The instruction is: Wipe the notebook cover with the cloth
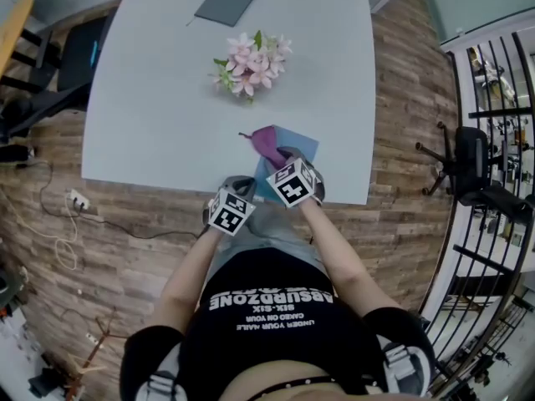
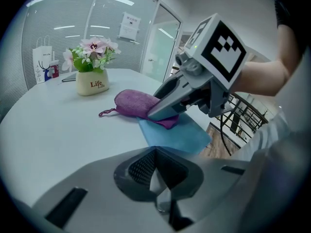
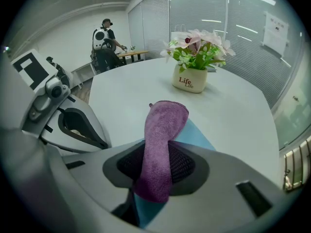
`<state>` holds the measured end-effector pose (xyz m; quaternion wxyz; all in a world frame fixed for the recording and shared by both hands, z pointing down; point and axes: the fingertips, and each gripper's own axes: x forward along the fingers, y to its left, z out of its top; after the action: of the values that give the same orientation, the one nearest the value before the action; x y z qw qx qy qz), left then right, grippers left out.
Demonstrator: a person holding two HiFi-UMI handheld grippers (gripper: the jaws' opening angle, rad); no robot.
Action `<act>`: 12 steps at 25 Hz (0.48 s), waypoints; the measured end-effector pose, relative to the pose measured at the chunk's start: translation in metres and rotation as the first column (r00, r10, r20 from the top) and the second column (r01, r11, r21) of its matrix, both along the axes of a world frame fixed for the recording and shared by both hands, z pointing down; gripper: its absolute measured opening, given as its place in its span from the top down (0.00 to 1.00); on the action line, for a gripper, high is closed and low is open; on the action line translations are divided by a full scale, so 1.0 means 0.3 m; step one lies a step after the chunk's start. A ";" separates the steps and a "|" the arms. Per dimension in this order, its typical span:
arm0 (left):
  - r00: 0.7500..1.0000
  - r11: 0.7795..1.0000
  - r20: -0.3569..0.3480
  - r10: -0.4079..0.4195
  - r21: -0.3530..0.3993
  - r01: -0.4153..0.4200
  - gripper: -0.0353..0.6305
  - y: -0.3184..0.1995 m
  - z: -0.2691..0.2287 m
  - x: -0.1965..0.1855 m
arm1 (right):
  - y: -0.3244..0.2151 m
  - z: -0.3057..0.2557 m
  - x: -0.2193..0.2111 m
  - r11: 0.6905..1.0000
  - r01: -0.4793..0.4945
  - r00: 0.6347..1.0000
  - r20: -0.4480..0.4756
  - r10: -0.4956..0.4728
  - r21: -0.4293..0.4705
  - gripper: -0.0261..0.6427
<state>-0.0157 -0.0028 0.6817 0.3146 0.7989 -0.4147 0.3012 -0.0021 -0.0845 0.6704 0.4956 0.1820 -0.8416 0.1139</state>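
A thin blue notebook [image 1: 306, 145] lies flat at the near edge of the white table [image 1: 159, 115]. A purple cloth [image 1: 267, 143] rests on its left part. My right gripper [image 1: 281, 160] is shut on the cloth's near end; in the right gripper view the cloth [image 3: 163, 140] runs from the jaws out over the notebook [image 3: 198, 133]. My left gripper [image 1: 242, 185] hovers at the table's edge just left of the notebook, shut and empty [image 2: 158, 178]. From the left gripper view I see the cloth [image 2: 132, 103], the notebook [image 2: 175, 136] and the right gripper [image 2: 167, 105] pressing down.
A pot of pink flowers [image 1: 251, 62] stands mid-table, beyond the notebook. A dark grey flat book [image 1: 227, 1] lies at the far edge. Office chairs stand to the left [image 1: 67, 57] and right [image 1: 472, 165]. A black railing [image 1: 493, 249] runs on the right.
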 end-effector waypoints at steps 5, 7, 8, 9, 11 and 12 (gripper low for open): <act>1.000 1.000 -0.002 -0.008 0.007 0.008 0.92 0.002 0.002 -0.001 | 0.059 0.007 -0.022 1.000 0.017 0.999 0.033 -0.017 -0.015 0.75; 1.000 1.000 0.000 -0.008 0.010 0.008 0.92 0.003 0.000 0.000 | 0.074 0.006 -0.024 1.000 0.021 0.999 0.043 -0.020 -0.022 0.75; 1.000 1.000 0.001 -0.008 0.013 0.008 0.92 0.002 -0.001 -0.001 | 0.079 0.005 -0.027 0.999 0.024 0.999 0.048 -0.022 -0.026 0.75; 1.000 1.000 0.003 -0.008 0.018 0.007 0.92 0.000 -0.001 -0.001 | 0.084 0.005 -0.030 0.999 0.027 0.998 0.054 -0.025 -0.031 0.75; 1.000 1.000 0.008 -0.007 0.024 0.007 0.92 -0.003 0.000 -0.001 | 0.097 0.007 -0.034 0.999 0.032 0.998 0.061 -0.029 -0.038 0.75; 1.000 1.000 0.012 -0.007 0.022 0.006 0.92 -0.001 0.000 0.000 | 0.104 0.008 -0.035 0.999 0.031 0.998 0.064 -0.029 -0.038 0.75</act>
<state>-0.0158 -0.0031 0.6818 0.3044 0.7991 -0.4225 0.3004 -0.0124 -0.0534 0.6728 0.4738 0.1559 -0.8571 0.1286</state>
